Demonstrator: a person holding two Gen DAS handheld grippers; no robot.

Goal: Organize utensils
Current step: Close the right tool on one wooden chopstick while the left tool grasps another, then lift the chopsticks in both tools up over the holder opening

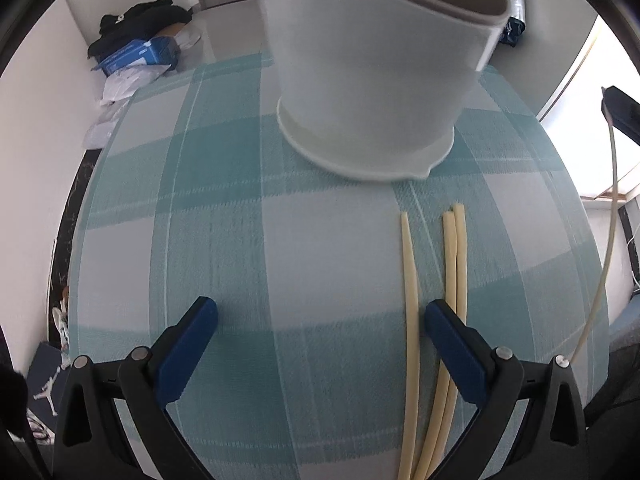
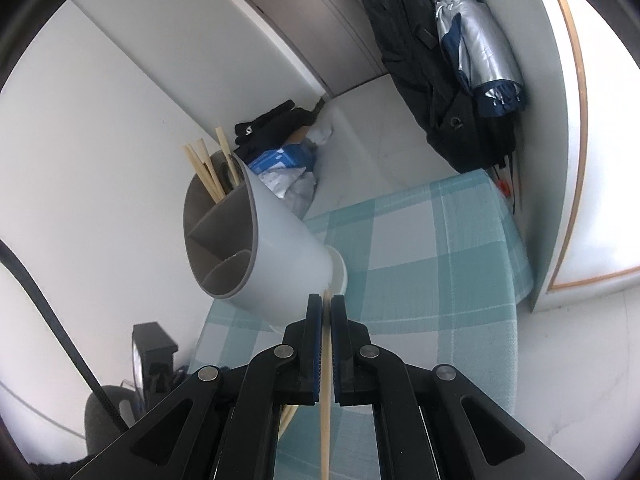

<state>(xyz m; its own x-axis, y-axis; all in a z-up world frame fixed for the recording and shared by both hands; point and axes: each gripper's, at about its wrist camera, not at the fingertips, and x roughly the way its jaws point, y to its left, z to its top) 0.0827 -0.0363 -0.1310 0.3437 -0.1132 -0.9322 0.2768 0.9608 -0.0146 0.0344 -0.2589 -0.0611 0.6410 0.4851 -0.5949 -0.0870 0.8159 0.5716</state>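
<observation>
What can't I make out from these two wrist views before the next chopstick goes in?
- Utensil holder top: cut off by the left wrist view's upper edge, so its contents are hidden there.
- Loose chopsticks on the tablecloth: near ends run off the bottom edge; one passes under the left gripper finger.
- Held chopstick in the right gripper: its tip is barely visible past the pads.

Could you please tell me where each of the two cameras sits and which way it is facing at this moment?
Left wrist: on the left gripper, facing steeply down at three chopsticks on the checked cloth; its jaws stand open.
Right wrist: on the right gripper, facing across the cloth toward a door; its jaws are shut on one chopstick.
Shared: the white utensil holder, the cloth, the floor clutter.
</observation>
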